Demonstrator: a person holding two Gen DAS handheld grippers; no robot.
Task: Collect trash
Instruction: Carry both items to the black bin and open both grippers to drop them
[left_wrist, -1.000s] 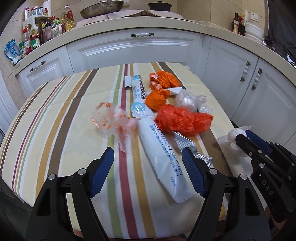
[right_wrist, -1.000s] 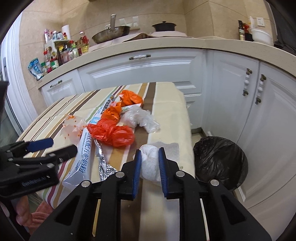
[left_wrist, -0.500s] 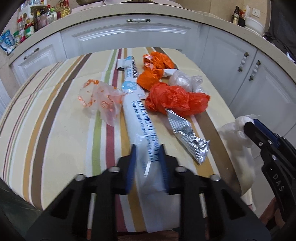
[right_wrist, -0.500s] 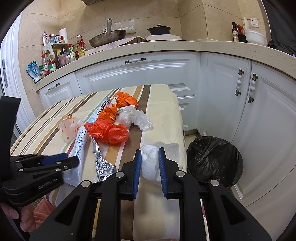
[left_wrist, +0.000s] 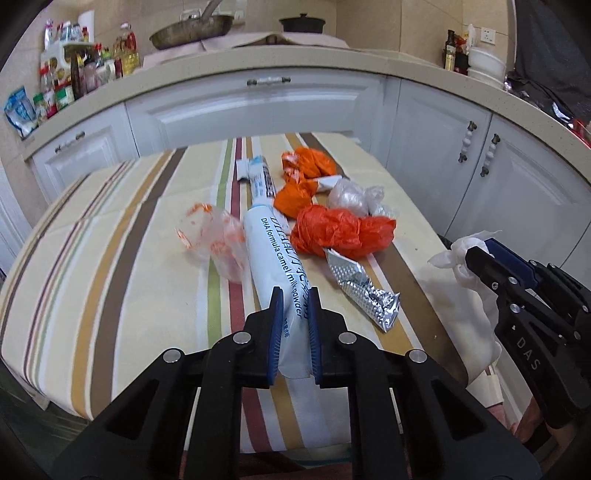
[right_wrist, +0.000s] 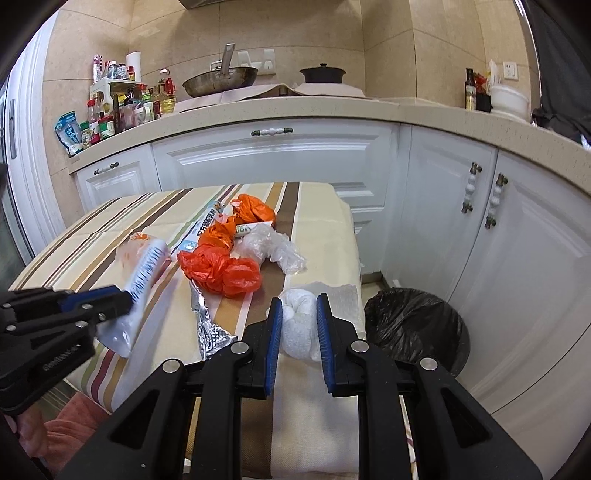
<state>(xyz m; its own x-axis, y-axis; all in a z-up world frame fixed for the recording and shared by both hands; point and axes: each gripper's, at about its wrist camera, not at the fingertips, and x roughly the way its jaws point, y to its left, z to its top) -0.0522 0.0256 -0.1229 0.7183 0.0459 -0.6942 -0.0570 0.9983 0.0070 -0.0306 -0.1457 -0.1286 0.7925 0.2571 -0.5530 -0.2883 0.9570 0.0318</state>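
Closing on the near end of the white milk powder sachet (left_wrist: 275, 266), the left tongs (left_wrist: 294, 328) are pinching limp, slippery film above the striped counter (left_wrist: 110, 266); the right tongs (right_wrist: 298, 328) are clamping a soft tissue wad (right_wrist: 297, 314).

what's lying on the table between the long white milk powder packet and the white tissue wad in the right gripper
A crumpled silver foil wrapper lies between the milk powder packet and the tissue wad, clearest in the left wrist view.
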